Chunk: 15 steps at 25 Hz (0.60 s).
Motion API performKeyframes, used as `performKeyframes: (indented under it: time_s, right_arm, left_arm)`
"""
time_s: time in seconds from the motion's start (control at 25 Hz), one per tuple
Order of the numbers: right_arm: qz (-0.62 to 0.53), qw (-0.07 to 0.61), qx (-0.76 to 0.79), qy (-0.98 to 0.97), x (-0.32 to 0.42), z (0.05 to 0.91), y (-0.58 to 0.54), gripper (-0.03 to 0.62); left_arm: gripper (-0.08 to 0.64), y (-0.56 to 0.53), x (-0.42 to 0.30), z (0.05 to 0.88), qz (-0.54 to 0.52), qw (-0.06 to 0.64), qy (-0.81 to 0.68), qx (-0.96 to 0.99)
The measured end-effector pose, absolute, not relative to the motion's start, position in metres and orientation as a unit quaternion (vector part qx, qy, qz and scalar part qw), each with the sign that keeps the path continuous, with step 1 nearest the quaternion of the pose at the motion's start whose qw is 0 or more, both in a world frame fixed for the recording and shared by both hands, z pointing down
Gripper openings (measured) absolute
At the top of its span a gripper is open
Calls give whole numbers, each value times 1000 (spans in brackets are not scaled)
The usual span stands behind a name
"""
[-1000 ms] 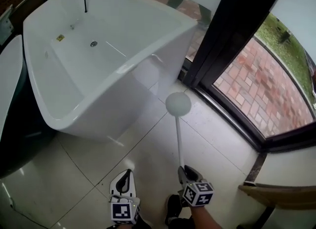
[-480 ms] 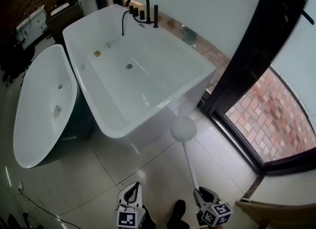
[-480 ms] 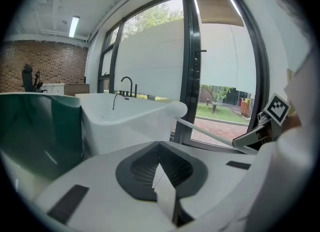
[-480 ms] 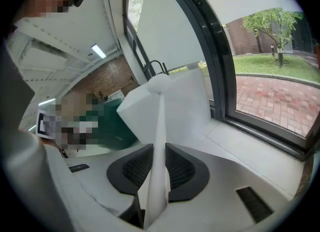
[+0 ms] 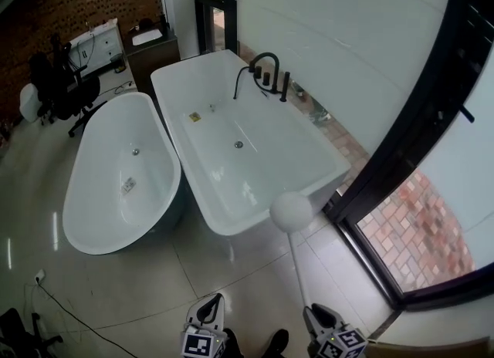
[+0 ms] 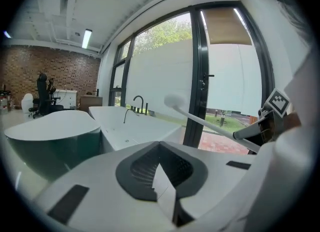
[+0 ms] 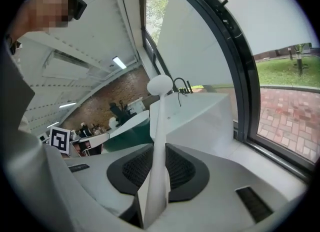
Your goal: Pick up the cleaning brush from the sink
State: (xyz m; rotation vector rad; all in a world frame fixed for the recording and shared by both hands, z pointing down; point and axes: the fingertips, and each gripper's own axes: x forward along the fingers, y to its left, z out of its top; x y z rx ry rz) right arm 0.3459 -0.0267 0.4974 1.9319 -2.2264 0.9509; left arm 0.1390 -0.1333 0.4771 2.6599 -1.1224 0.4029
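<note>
Right hand-held gripper (image 5: pixel 315 315): clamped on the thin handle of the white, round-headed plastic cleaning brush (image 5: pixel 292 214).
Left hand-held gripper (image 5: pixel 208 312): jaws together, empty.
Brush position: held aloft, head by the white rectangular bathtub (image 5: pixel 255 173).
Progress: pickup looks complete.

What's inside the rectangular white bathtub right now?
In the bathtub I see a round drain and a small yellow label, nothing loose. The brush covers a bit of its near rim.

A bathroom showroom: a rectangular bathtub (image 5: pixel 266 175) beside an oval bathtub (image 5: pixel 116 214), office chairs (image 5: pixel 55 85) beyond.
</note>
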Motion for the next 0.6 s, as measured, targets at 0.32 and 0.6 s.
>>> performKeyframes:
  time_s: [0.32, 0.6]
  right_arm:
    - [234, -2, 615, -753, 278, 338, 7, 74]
    - [196, -55, 591, -781, 238, 262, 18, 74]
  left_arm:
    - [-9, -103, 36, 337, 108, 82, -404, 905]
    - [-8, -89, 1, 262, 73, 45, -436, 896]
